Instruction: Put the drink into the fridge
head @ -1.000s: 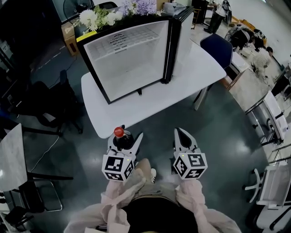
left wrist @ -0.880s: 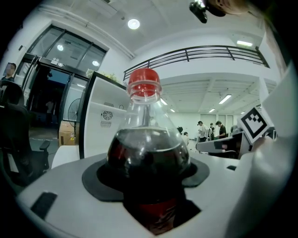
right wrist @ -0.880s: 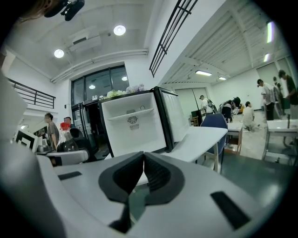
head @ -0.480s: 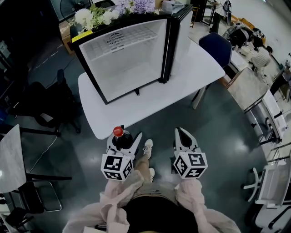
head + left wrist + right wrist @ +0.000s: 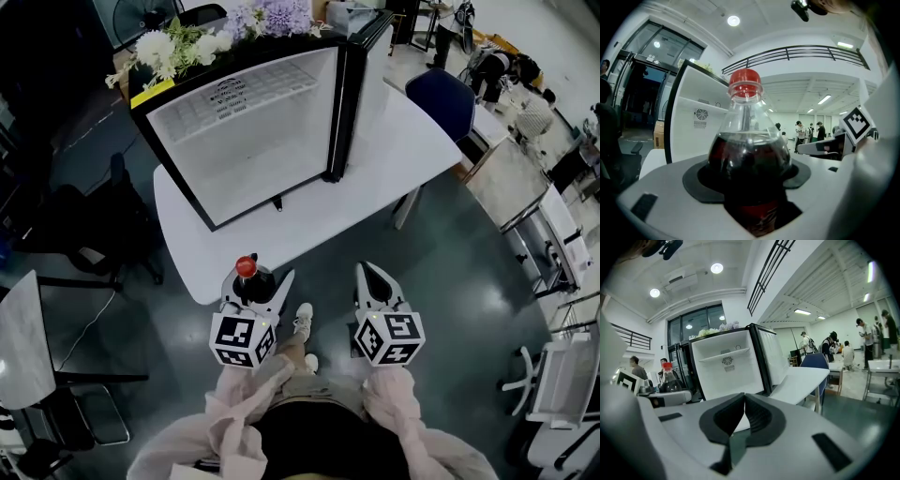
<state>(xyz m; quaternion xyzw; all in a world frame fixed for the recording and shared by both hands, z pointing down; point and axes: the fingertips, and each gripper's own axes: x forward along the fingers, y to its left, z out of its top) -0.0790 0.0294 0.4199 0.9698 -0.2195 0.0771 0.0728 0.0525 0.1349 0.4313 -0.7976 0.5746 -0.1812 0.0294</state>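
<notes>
Bottle in the left fingers, fridge open on the bench

Left gripper – fingers spread wide and clamped on the round body of a clear plastic bottle: dark drink, red ribbed cap, red label low down with print too blurred to read. The bottle stands upright over the dark glossy floor, just short of the bench's near edge and well apart from the fridge. Right gripper – fingers pressed together, nothing between them; white hard shell, black ridged pads. The fridge has a black frame, a smooth white plastic inside with a ribbed shelf and a round emblem, its lettering too small to read. Bench is plain white with rounded corners. White and purple flowers sit on top of the fridge.
</notes>
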